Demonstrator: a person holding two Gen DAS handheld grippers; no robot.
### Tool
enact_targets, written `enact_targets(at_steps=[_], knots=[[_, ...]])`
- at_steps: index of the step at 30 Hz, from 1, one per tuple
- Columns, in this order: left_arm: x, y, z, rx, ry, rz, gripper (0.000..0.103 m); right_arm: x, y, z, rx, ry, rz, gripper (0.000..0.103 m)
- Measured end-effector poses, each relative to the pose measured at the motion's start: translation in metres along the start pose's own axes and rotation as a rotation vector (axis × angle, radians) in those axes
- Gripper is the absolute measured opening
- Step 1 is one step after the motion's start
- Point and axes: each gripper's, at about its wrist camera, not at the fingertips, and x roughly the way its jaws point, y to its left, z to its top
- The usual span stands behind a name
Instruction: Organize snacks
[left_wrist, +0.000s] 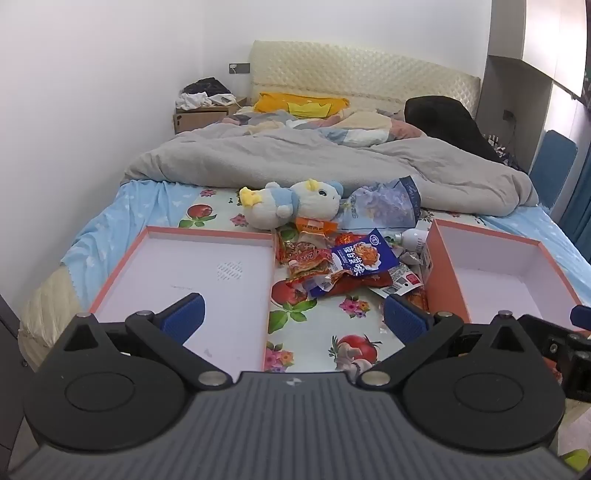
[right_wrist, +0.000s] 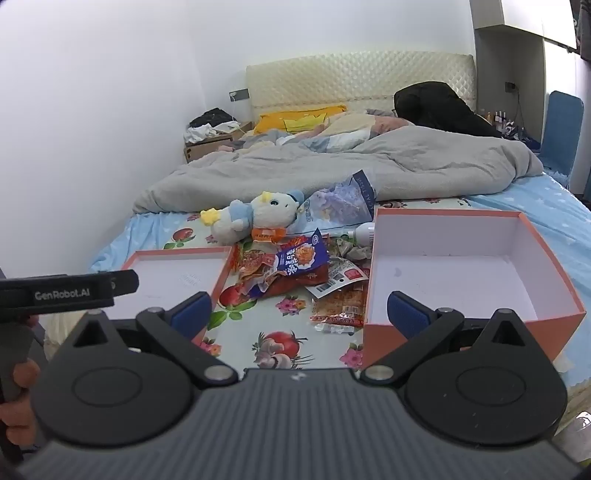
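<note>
Both grippers, left gripper (left_wrist: 293, 317) and right gripper (right_wrist: 299, 314), wide apart, holding nothing; light, crinkly blue snack bag (left_wrist: 364, 256) near bed's foot edge, best pinched by its flat rim

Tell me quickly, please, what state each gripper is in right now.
Left gripper: open, holding nothing.
Right gripper: open, holding nothing.

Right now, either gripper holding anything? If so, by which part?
Nothing held. Left gripper and right gripper are both open with nothing between the fingers; the snack packets lie untouched on the bed, between the two boxes.
</note>
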Motion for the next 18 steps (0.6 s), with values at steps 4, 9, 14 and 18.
enact_targets(at_steps=[4,9,14,18], knots=[[-0.001,0.002,-0.002,0.013,-0.011,-0.009,0.103,-0.002,-0.001,0.006,0.000,0.007,0.006,0.103],[-0.004,0.001,-0.001,0.017,-0.010,0.008,0.103,-0.006,-0.002,0.007,0.000,0.004,0.004,0.103],[-0.008,0.001,0.003,0.021,-0.016,0.014,0.103,-0.007,0.002,0.004,0.002,-0.006,0.007,0.103],[-0.011,0.002,0.001,0.026,-0.017,0.008,0.103,-0.007,0.002,0.002,0.003,-0.012,0.015,0.103]])
